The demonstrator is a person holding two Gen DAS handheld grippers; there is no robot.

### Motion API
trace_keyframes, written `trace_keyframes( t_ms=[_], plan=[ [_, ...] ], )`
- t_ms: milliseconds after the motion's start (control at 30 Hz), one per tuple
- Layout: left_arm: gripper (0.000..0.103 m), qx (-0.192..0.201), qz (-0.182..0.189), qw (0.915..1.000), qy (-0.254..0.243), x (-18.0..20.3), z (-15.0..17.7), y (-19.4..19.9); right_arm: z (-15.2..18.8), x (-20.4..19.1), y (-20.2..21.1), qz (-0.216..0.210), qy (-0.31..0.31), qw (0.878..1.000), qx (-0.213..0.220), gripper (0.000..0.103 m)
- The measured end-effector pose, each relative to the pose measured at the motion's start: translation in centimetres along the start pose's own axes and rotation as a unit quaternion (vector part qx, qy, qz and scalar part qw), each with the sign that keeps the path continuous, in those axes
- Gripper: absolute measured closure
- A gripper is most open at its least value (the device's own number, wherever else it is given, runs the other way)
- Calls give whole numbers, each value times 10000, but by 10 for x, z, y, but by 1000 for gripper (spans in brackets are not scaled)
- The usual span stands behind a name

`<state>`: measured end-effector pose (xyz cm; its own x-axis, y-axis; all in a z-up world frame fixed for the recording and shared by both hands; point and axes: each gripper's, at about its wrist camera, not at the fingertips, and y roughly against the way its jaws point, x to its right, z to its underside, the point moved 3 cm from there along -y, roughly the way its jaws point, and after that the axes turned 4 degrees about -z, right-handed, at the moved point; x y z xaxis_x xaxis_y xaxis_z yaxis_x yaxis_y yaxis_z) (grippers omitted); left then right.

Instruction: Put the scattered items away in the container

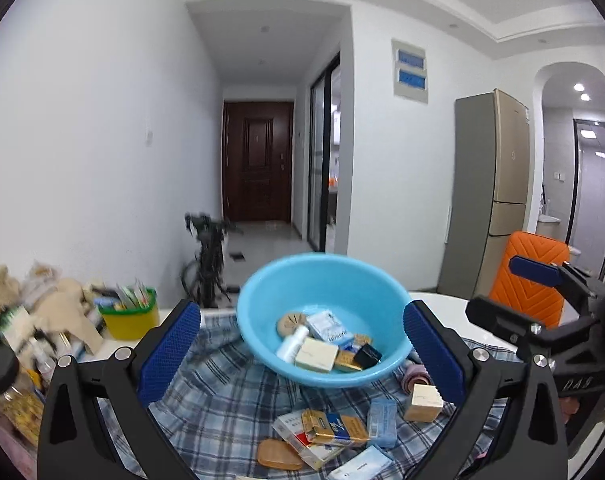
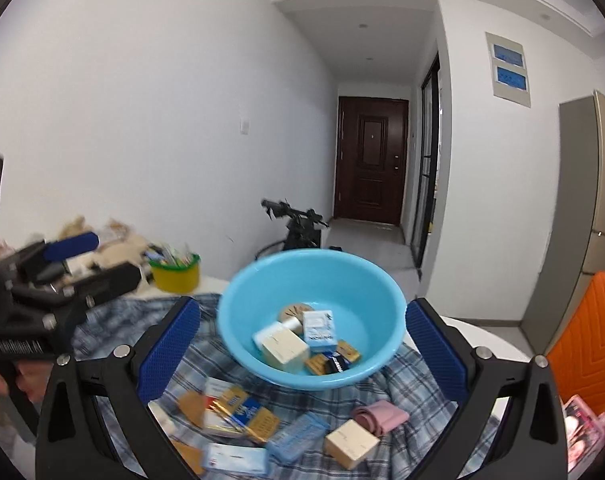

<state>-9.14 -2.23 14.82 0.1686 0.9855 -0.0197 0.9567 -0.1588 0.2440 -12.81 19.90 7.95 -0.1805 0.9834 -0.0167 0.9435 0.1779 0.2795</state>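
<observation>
both grippers, left gripper (image 1: 302,356) and right gripper (image 2: 302,354): spread, empty. cream box (image 2: 352,443): approach squarely, then lift into blue basin (image 2: 238,300).

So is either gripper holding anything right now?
No. Left gripper and right gripper are both open and empty, in front of the blue basin.

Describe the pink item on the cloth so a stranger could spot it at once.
Start at the blue basin on the plaid cloth. On the cloth in front of it, toward the right, lies a pink roll beside a cream box. It is the only soft, rolled, pink thing among stiff boxes and packets.
</observation>
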Motion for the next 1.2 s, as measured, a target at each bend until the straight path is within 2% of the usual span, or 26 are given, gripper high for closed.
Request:
trace_keyframes(
  t_ms=[300,533,633,733,1000,1200],
  plan=[
    [0,121,235,9996,134,7,8,38,8,-11,34,-34,111,9991,398,1],
    [0,167,119,9996,208,-1,27,46,26,-2,55,24,-115,9983,563,1],
    [0,260,-67,9996,104,0,37,49,36,4,59,128,-142,9982,575,1],
    [0,274,-82,9995,-113,6,43,50,47,8,60,231,-175,9981,552,1],
    [0,391,43,9992,-5,12,62,57,82,16,54,275,-417,9981,367,1],
    [0,389,-53,9992,-17,13,84,50,103,10,55,446,-196,9976,487,1]
  ],
)
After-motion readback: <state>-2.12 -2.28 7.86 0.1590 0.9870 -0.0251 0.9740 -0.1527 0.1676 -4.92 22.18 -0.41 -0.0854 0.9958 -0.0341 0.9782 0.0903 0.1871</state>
